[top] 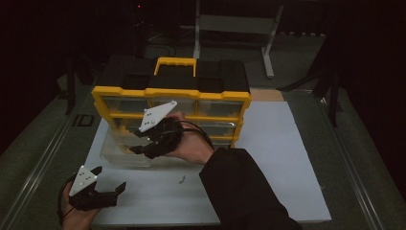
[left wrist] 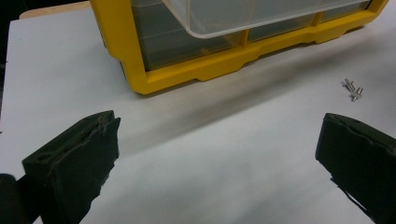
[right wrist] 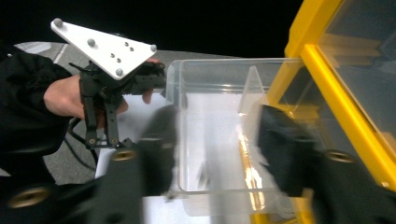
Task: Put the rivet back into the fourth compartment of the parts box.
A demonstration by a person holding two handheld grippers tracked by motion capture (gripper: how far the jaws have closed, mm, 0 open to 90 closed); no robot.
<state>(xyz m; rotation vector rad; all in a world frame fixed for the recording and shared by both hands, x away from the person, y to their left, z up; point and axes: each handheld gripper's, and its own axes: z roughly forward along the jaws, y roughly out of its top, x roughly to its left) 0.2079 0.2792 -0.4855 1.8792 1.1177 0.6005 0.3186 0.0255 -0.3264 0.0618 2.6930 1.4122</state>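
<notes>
White tabletop [top: 268, 158], clear drawer [right wrist: 219, 126] between hand-held gripper [right wrist: 212, 154] jaws

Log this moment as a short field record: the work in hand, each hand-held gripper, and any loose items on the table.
work: clear drawer pulled out of the yellow organizer
right hand-held gripper: at the drawer, jaws on either side of its front wall; grip too blurred to judge
left hand-held gripper: open, holding nothing, above the white board near its front left
drawer contents: blurred, cannot tell
loose items: small metal screws on the board in front of the organizer
</notes>
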